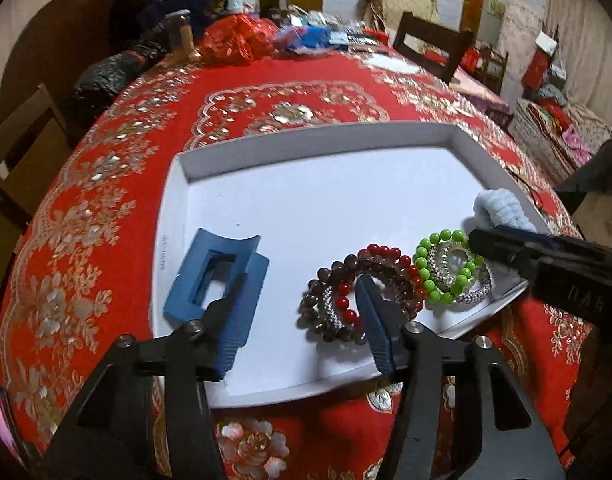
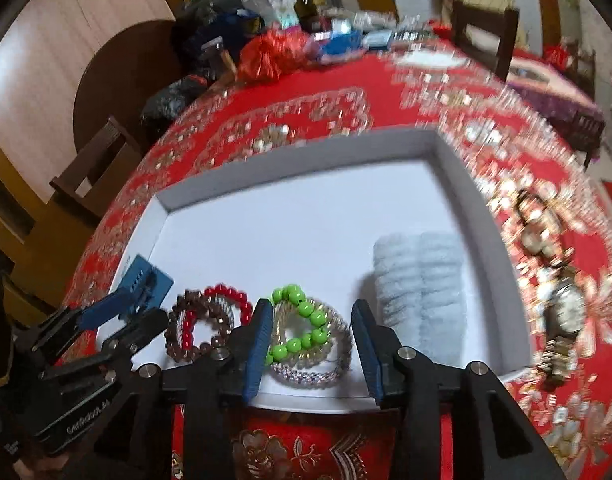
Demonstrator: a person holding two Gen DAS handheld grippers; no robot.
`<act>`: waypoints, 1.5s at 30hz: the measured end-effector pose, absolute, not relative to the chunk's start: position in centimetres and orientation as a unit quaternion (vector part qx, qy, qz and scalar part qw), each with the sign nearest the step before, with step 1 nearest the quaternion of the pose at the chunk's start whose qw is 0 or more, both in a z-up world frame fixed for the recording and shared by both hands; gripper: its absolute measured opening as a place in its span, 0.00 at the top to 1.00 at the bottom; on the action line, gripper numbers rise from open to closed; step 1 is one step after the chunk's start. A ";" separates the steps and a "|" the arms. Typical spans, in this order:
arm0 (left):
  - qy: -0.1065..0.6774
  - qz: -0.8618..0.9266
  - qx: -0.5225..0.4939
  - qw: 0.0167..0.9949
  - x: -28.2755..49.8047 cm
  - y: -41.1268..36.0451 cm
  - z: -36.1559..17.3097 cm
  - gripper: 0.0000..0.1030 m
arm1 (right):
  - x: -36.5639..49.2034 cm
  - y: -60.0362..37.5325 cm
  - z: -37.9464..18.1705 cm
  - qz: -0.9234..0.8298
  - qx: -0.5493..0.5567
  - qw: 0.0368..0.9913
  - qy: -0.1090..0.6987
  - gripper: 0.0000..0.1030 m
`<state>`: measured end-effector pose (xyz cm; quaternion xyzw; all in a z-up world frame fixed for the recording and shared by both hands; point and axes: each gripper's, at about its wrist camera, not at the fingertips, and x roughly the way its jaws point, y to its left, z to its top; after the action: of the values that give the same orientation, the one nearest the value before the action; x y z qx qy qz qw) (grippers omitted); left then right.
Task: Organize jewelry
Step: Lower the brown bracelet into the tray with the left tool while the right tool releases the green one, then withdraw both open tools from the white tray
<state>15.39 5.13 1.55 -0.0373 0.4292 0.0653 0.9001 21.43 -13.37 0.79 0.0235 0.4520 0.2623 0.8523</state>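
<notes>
Both grippers over white tray [image 1: 314, 148], jaws spread, pinching nothing.
Left gripper [image 1: 301, 316] between blue hair claw [image 1: 209, 280] and red-brown bracelets [image 1: 346, 296]; right gripper [image 2: 314, 344] straddles green bracelet [image 2: 301, 328].

left gripper [image 1: 301, 316] open over tray [image 1: 318, 148] | blue clip [image 1: 209, 276] by left finger | bracelets [image 1: 346, 296] by right finger | right gripper [image 1: 546, 264] near green beads [image 1: 434, 256]

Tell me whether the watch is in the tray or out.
Out. The watch lies on the red tablecloth, beyond the right wall of the tray.
</notes>
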 end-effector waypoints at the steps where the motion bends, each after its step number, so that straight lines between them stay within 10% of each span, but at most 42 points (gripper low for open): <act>1: 0.426 0.066 -0.038 0.902 15.1 5.1 1.7 0.37 | 21.2 -13.5 1.3 0.261 0.023 0.858 0.442 0.62; 13: 0.405 0.034 -0.026 0.913 9.6 3.3 4.2 0.04 | 14.6 -16.1 4.1 0.199 0.012 0.889 0.411 0.44; 45: 0.376 -0.013 -0.045 0.925 2.9 0.5 3.9 0.01 | 8.3 -16.8 1.4 0.160 0.010 0.887 0.433 0.36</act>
<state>2.95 0.45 3.95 -0.0450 0.3761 -0.0131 0.9254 8.34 -16.84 1.43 0.0101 0.4326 0.1598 0.8872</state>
